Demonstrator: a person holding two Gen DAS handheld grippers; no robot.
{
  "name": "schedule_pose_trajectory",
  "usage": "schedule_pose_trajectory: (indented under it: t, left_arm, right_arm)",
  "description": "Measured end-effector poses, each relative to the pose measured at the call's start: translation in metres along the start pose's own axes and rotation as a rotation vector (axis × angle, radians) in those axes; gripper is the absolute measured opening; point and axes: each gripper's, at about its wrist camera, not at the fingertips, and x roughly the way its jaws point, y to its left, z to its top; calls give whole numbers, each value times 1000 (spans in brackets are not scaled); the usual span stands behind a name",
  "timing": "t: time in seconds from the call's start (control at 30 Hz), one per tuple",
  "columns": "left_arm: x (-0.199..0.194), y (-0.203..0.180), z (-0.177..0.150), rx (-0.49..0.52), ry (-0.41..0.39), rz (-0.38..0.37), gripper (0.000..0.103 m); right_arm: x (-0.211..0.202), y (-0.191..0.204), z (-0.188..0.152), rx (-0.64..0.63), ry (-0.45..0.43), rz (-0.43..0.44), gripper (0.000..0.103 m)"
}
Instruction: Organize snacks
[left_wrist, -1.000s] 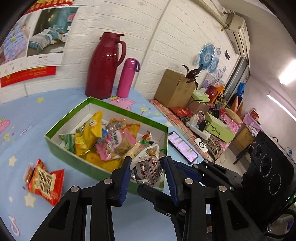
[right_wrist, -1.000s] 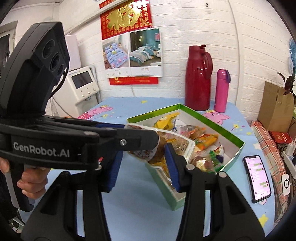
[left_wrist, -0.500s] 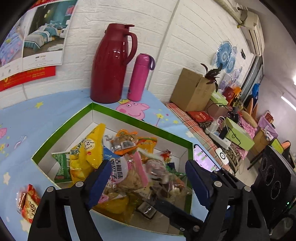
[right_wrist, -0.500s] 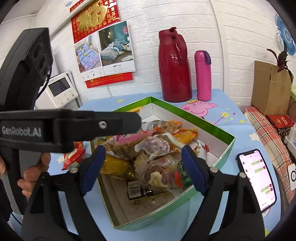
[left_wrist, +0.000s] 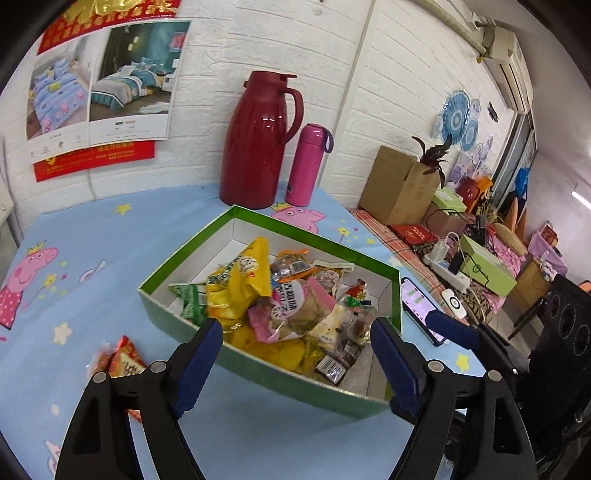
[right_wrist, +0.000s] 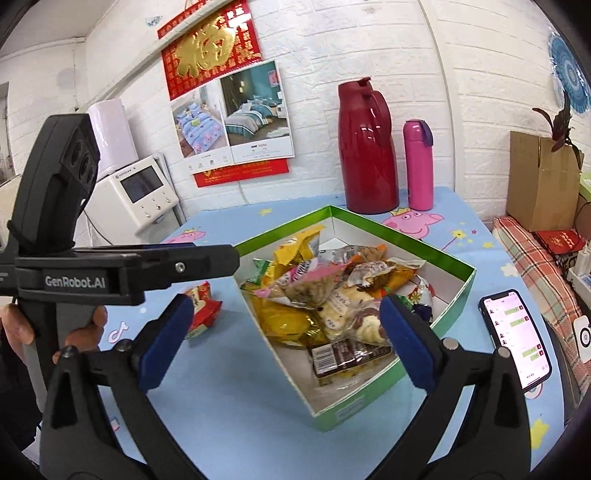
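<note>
A green box with white walls (left_wrist: 314, 240) (right_wrist: 406, 236) holds a heap of several snack packets (left_wrist: 240, 284) (right_wrist: 317, 288): yellow, pink, clear and brown wrappers. My left gripper (left_wrist: 297, 332) hangs open just short of the box's near wall, with nothing between its blue pads. My right gripper (right_wrist: 288, 308) is open and empty too, above the box's near corner. A red snack packet (left_wrist: 123, 360) (right_wrist: 201, 306) lies on the blue cloth left of the box. In the right wrist view a hand (right_wrist: 85, 332) holds the left gripper's handle.
A red thermos jug (left_wrist: 258, 140) (right_wrist: 365, 147) and a pink bottle (left_wrist: 308, 164) (right_wrist: 419, 162) stand by the wall behind the box. A lit phone (right_wrist: 517, 336) (left_wrist: 417, 302) lies right of the box. A cardboard carton (right_wrist: 539, 181) and clutter sit beyond the table's right edge.
Both grippers, shut on snack packets a second ago, opened over the box and dropped them in. Both have since drawn back toward the box's near side, empty.
</note>
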Motion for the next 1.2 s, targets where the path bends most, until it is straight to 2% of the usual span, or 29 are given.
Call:
schedule_pose_trajectory:
  t: [0.2,0.3,0.4,0.47,0.53,0.63,0.77,0.87,1.03,1.07,1.13,1.2]
  left_arm:
    - [-46,48,-20,-49,-10,117,84]
    - [-58,82,-32,-105,-1,198,84]
    - [-62,113,-47,-163,13,232,84]
    - [-61,126,-53,-192,22,229,84]
    - [-58,135,-59,-200,33,222,84]
    - [-51,143,-65,-193,49,204,84]
    - [-41,155,-69,-217,61,152,80]
    - [-33,161,-71,-214,74,141,76]
    - [-25,167,-73,-204,75,148,76]
    - [-24,168,-73,-200,72,162,71]
    - [-21,173,-72,-193,69,184,70]
    - [-18,178,-72,-207,85,154,70]
  right_arm:
    - [-11,39,-3,-24,-12,87,102]
    - [-8,58,-7,-37,-22,105,102]
    - [3,75,-13,-42,-13,123,102]
    - [15,84,-19,-32,28,150,102]
    - [33,91,-24,-19,107,192,102]
    - [62,98,-35,11,229,191,102]
    - [92,93,-45,112,279,208,102]
    - [115,89,-45,181,300,210,101]
    - [154,85,-45,225,331,184,85]
    - [161,85,-45,234,334,185,82]
    - [170,82,-45,253,338,178,77]
    - [176,80,-47,246,344,144,56]
